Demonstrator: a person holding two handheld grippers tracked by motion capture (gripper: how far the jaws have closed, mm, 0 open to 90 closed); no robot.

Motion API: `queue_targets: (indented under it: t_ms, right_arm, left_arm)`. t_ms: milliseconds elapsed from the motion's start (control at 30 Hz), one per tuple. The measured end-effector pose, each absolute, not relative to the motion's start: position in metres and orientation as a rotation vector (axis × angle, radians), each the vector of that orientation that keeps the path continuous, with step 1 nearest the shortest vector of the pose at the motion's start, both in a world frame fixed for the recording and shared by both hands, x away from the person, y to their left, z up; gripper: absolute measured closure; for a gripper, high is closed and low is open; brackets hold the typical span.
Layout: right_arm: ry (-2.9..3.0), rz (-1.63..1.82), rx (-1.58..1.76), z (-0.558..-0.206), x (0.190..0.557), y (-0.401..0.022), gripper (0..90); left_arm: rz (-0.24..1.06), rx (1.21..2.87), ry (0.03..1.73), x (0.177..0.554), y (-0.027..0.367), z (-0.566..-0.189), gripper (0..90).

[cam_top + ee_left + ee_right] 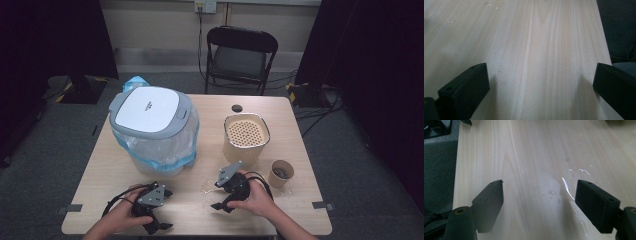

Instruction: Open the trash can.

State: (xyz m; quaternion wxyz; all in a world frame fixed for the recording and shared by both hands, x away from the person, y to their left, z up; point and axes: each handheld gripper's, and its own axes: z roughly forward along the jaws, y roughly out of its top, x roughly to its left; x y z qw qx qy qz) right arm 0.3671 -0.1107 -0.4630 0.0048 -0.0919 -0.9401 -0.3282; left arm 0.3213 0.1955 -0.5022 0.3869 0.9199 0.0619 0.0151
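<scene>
My left gripper (167, 210) rests near the table's front edge, left of centre, held by a hand. In the left gripper view its jaws (541, 82) stand wide open over bare wood with nothing between them. My right gripper (217, 195) lies to its right, pointing left toward a small wet patch (205, 187). Its jaws (539, 197) are open in the right gripper view, and clear drops and a wet film (554, 190) lie on the wood between and beyond them.
A bin with a white and grey lid (147, 110) and a clear bag liner stands at the left. A beige container with a perforated top (246, 132) sits right of centre, a brown paper cup (281, 172) beside it. A black chair (240, 55) stands behind the wooden table (300, 220).
</scene>
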Motion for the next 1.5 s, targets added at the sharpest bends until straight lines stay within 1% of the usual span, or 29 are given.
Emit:
queue_targets:
  t_ms: [67, 100, 167, 267, 467, 767, 967, 1167, 1500]
  right_arm:
    - [-2.940, -1.028, -0.293, -0.459, 0.368, -0.112, 25.3]
    - [-2.942, -1.026, -0.306, -0.450, 0.370, -0.113, 25.4]
    - [-2.925, -1.035, -0.317, -0.441, 0.373, -0.115, 27.2]
    - [-2.931, -1.031, -0.322, -0.433, 0.376, -0.116, 27.5]
    - [-2.922, -1.040, -0.329, -0.405, 0.387, -0.117, 31.8]
    - [-2.924, -1.043, -0.315, -0.368, 0.396, -0.104, 34.7]
    - [-2.941, -1.034, -0.292, -0.352, 0.401, -0.094, 37.7]
    - [-2.948, -1.053, -0.278, -0.330, 0.408, -0.086, 43.4]
    - [-2.962, -1.073, -0.300, -0.304, 0.418, -0.083, 45.9]
  left_arm:
    - [0.040, 2.342, 0.157, 0.321, 0.196, -0.502, 0.0]
    - [0.038, 2.342, 0.159, 0.321, 0.196, -0.502, 0.0]
    - [0.040, 2.343, 0.158, 0.321, 0.196, -0.502, 0.0]
    - [0.039, 2.340, 0.158, 0.321, 0.196, -0.502, 0.0]
    - [0.038, 2.328, 0.156, 0.322, 0.195, -0.503, 0.0]
    - [0.044, 2.342, 0.142, 0.324, 0.195, -0.502, 0.0]
    - [0.046, 2.342, 0.142, 0.324, 0.195, -0.502, 0.0]
    - [0.041, 2.348, 0.147, 0.324, 0.195, -0.501, 0.0]
    - [0.045, 2.344, 0.139, 0.324, 0.195, -0.502, 0.0]
